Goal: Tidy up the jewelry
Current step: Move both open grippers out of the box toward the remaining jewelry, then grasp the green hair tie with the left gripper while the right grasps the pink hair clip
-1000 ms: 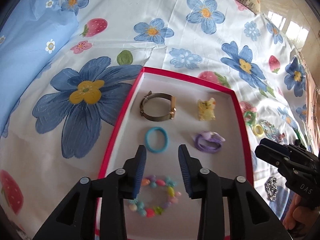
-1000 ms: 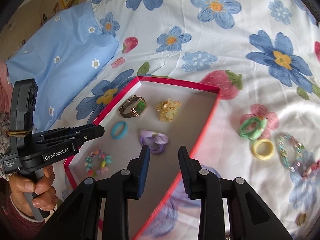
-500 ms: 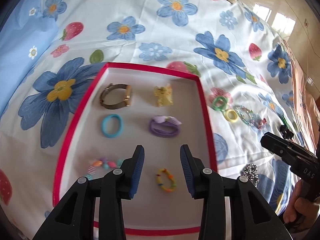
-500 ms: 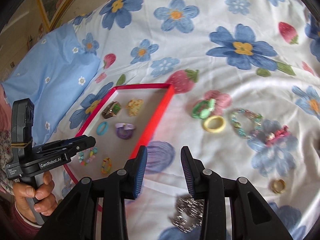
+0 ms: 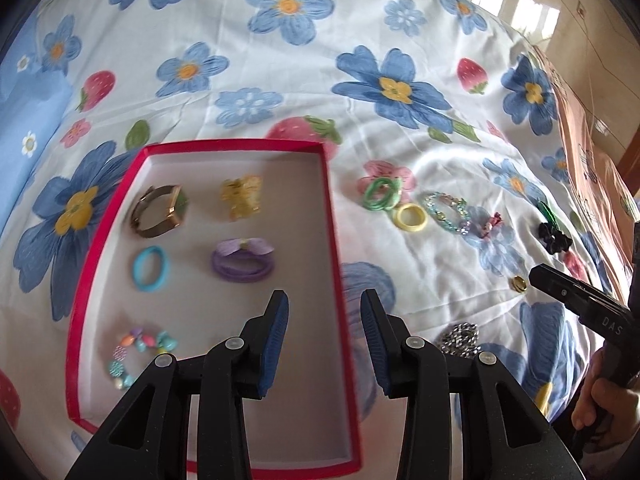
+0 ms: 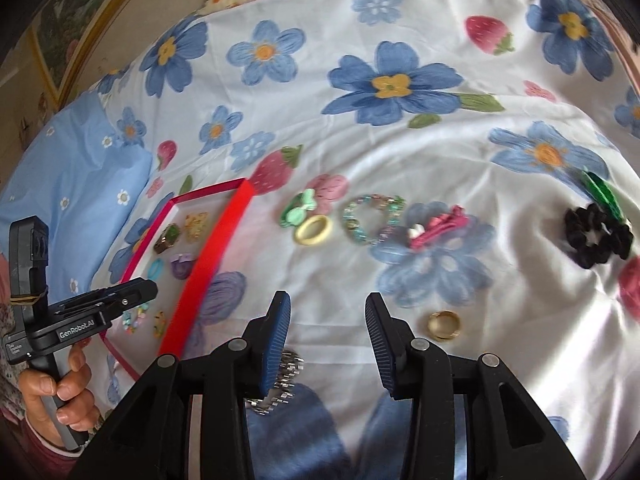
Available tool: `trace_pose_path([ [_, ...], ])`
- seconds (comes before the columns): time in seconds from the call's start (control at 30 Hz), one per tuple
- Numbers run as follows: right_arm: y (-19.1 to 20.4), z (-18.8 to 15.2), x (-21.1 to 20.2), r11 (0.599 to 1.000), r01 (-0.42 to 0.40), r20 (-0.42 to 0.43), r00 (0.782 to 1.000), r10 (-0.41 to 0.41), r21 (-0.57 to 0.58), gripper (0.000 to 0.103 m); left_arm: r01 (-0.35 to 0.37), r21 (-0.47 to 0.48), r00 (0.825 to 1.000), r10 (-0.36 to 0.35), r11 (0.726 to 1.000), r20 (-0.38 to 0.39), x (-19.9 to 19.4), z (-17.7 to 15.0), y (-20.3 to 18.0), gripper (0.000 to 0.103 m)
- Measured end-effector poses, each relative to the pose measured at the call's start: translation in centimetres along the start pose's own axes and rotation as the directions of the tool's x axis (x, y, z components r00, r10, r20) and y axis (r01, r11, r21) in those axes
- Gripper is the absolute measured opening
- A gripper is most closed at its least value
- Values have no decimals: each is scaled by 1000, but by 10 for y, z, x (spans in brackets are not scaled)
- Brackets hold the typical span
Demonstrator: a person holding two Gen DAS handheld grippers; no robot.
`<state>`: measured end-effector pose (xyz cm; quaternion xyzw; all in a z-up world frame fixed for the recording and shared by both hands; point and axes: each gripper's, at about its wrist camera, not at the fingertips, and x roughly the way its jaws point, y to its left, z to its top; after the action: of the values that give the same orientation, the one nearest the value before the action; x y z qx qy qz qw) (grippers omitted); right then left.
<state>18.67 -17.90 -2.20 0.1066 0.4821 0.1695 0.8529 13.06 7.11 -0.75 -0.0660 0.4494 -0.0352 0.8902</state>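
Observation:
A red-rimmed tray (image 5: 332, 240) holds a watch (image 5: 158, 212), a yellow claw clip (image 5: 242, 196), a blue hair tie (image 5: 150, 268), a purple hair tie (image 5: 242, 264) and a beaded bracelet (image 5: 136, 354). My left gripper (image 5: 324, 300) hangs open and empty over the tray's right rim. My right gripper (image 6: 326, 300) is over the bedspread, its jaws opening with nothing between them. A silver chain (image 6: 280, 380) lies under its left finger and a gold ring (image 6: 443, 325) just right of it.
Loose on the flowered bedspread lie a green hair tie (image 6: 298, 208), a yellow ring (image 6: 313, 230), a teal bead bracelet (image 6: 372, 218), a pink clip (image 6: 436, 226) and a black scrunchie (image 6: 598, 236). A blue pillow (image 6: 80, 184) lies left of the tray.
Both grippers swept to the right. The left went from mid-tray to the tray's right rim. The right left the tray and now hangs over the bedspread by the chain and gold ring.

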Motion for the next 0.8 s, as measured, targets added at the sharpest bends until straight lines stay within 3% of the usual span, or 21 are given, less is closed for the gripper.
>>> trace_pose_path([
  [0.4, -40, 6, 2, 997, 40, 9, 999, -41, 72, 44, 21, 57, 999, -19, 998, -34, 41, 24, -33, 38],
  [0.8, -54, 35, 36, 993, 56, -11, 998, -55, 105, 50, 53, 73, 995, -47, 996, -89, 104, 77, -57, 38],
])
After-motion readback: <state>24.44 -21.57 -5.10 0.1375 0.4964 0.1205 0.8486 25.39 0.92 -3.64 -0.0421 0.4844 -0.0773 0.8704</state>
